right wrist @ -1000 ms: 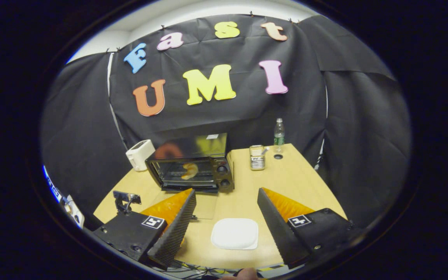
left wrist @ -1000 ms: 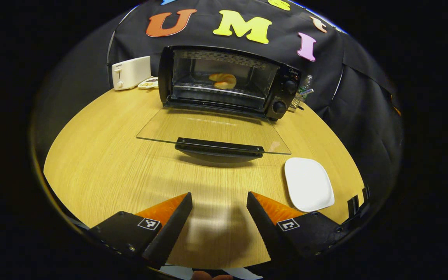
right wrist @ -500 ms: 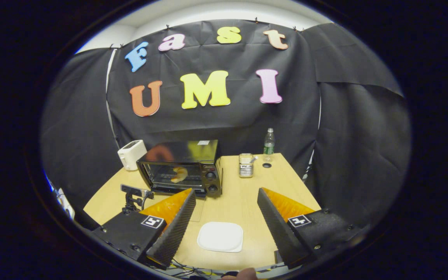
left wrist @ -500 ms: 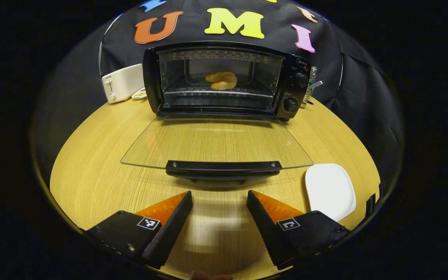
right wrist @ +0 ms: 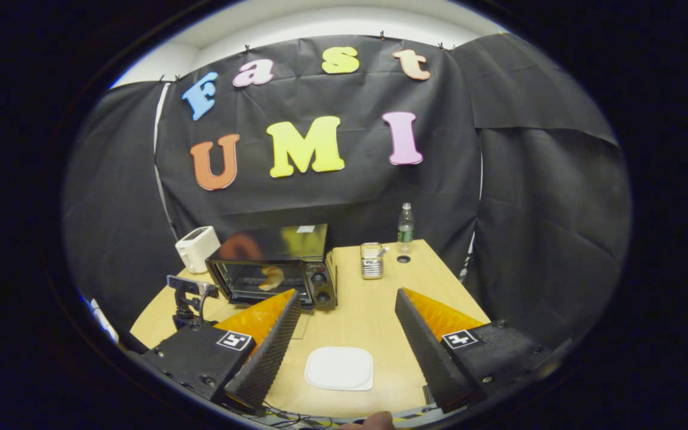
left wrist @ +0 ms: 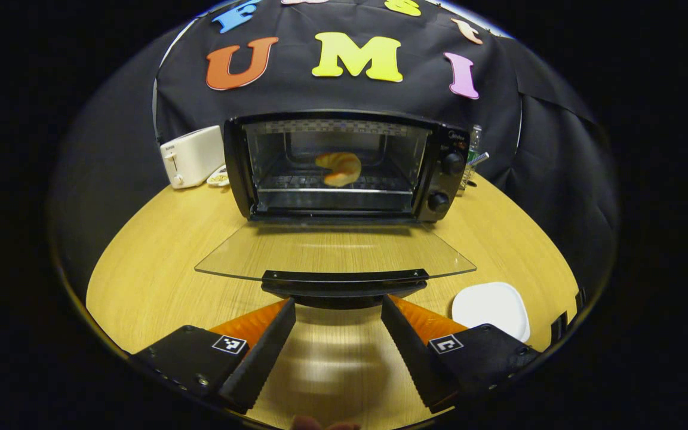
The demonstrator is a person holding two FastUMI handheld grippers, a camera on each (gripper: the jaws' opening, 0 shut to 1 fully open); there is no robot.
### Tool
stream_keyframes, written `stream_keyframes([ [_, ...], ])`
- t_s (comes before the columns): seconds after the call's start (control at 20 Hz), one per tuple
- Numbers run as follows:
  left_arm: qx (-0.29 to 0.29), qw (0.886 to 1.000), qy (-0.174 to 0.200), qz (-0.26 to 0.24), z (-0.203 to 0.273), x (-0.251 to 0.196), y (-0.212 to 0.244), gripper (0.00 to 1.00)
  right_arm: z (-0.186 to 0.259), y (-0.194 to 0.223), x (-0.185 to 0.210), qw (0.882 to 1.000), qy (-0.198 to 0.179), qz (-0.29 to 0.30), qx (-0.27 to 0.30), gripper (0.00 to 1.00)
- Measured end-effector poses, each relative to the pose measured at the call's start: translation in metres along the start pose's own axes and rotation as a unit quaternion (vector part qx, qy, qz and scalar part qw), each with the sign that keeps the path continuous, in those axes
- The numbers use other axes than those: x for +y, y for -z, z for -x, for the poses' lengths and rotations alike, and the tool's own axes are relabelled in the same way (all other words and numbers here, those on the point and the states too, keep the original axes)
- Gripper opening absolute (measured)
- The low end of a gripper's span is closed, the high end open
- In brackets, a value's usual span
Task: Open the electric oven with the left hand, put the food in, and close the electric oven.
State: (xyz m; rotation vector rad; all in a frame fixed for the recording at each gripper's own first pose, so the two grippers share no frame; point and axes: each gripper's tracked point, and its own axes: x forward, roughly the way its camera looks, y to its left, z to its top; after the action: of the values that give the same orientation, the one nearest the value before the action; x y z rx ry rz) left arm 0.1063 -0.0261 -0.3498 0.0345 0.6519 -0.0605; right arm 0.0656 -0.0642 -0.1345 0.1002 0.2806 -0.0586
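Now the food is in and only the closing is left, by my reading: the croissant (left wrist: 339, 168) lies on the rack inside the electric oven (left wrist: 344, 167), toward the back, and the glass door (left wrist: 335, 254) hangs fully down, lying flat out over the table (left wrist: 159, 263) toward me.

What my next move turns on is the door handle (left wrist: 344, 276). In the left gripper view it sits just beyond my left gripper (left wrist: 337, 319), dead ahead and slightly above the gap between the fingers, near but not touching. Its long axis runs left to right, square across the line of my fingers, and it is wider than the gap between them. My left fingers stand apart and hold nothing. I judge I should come under the handle's near edge and lift, swinging the door up and away about its hinge at the oven's base, rather than try to pinch the bar end to end.

My right gripper (right wrist: 344, 340) hangs back, well away from the oven, its fingers also spread and empty, with the white plate (right wrist: 339, 368) on the table below them. From there the oven lies far and to the left, and I can see the left gripper's rig (right wrist: 187, 294) at the table's left side. So the left is plainly the nearer hand for the door. The toaster (left wrist: 192, 156) stands just left of the oven, out of the door's swing.
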Motion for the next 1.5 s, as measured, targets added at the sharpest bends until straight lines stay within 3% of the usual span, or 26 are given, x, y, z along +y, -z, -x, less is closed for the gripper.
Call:
stream_keyframes([
  [0.25, -0.077, 0.997, 0.012, -0.029, 0.007, -0.002, -0.074, 0.95, 0.010, -0.011, 0.010, 1.000, -0.008, 0.001, -0.016, 0.97],
  [0.4, -0.121, 0.992, 0.018, -0.021, 0.029, -0.002, -0.119, 0.95, 0.017, -0.026, 0.020, 0.999, -0.013, 0.005, -0.036, 0.97],
  [0.8, -0.248, 0.969, 0.003, 0.001, 0.151, 0.032, -0.215, 0.95, 0.043, -0.055, 0.075, 0.995, -0.050, 0.022, -0.085, 0.97],
  [1.15, -0.285, 0.958, 0.010, 0.024, 0.234, 0.058, -0.218, 0.93, 0.080, -0.047, 0.100, 0.996, -0.036, 0.016, -0.079, 0.97],
  [1.5, -0.293, 0.955, -0.004, 0.038, 0.300, 0.048, -0.192, 0.93, 0.115, -0.044, 0.088, 0.995, -0.037, 0.012, -0.088, 0.97],
])
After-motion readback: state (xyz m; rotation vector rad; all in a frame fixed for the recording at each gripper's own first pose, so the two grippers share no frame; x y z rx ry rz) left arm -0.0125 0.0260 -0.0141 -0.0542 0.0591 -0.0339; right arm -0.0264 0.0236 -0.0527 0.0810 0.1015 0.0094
